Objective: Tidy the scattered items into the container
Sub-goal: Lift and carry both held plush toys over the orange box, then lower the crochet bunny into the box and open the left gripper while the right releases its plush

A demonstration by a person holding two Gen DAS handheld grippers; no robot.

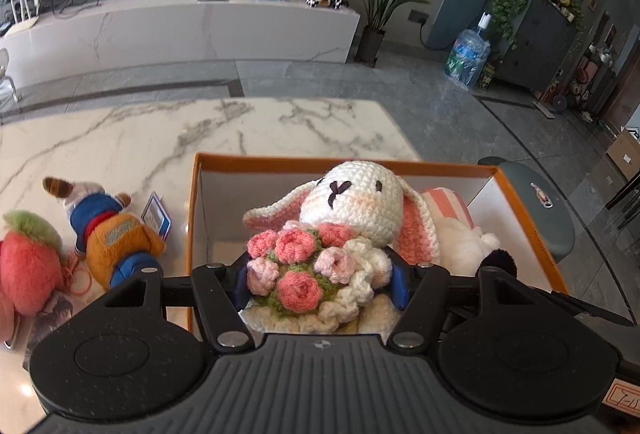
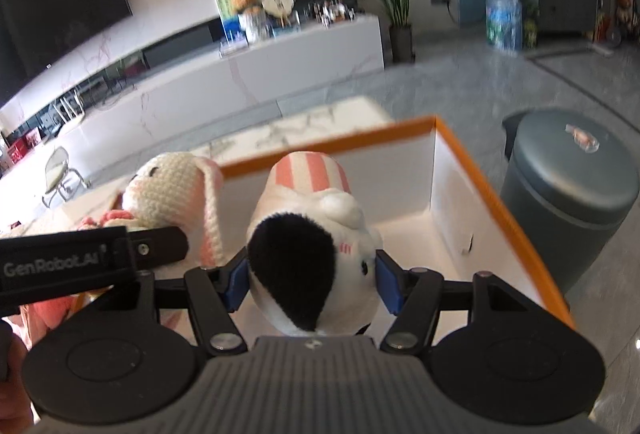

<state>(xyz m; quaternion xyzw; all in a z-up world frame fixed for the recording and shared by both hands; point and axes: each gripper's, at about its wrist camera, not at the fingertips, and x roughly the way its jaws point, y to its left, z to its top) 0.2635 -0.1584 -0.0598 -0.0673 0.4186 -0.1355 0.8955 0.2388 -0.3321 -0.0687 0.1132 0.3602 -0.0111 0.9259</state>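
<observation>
While the left hand-held gripper [image 1: 322, 284] clamps a crocheted bunny [image 1: 352, 202] over the orange-rimmed box [image 1: 192, 218], the right hand-held gripper [image 2: 310, 284] clamps a black-and-white plush [image 2: 304, 266] above it. Two plush toys [image 1: 108, 234] lie on the desk [image 1: 120, 138] left of the box.

Plush toys: four — one crocheted rabbit [image 1: 352, 198], one black-and-white plush [image 2: 308, 254], one orange-and-blue plush [image 1: 116, 234], one strawberry plush [image 1: 28, 258]. Orange-rimmed boxes [image 1: 192, 218]: one. Grippers: two, left [image 1: 320, 282] and right [image 2: 310, 284]. Grey stools [image 2: 568, 178]: one.
</observation>
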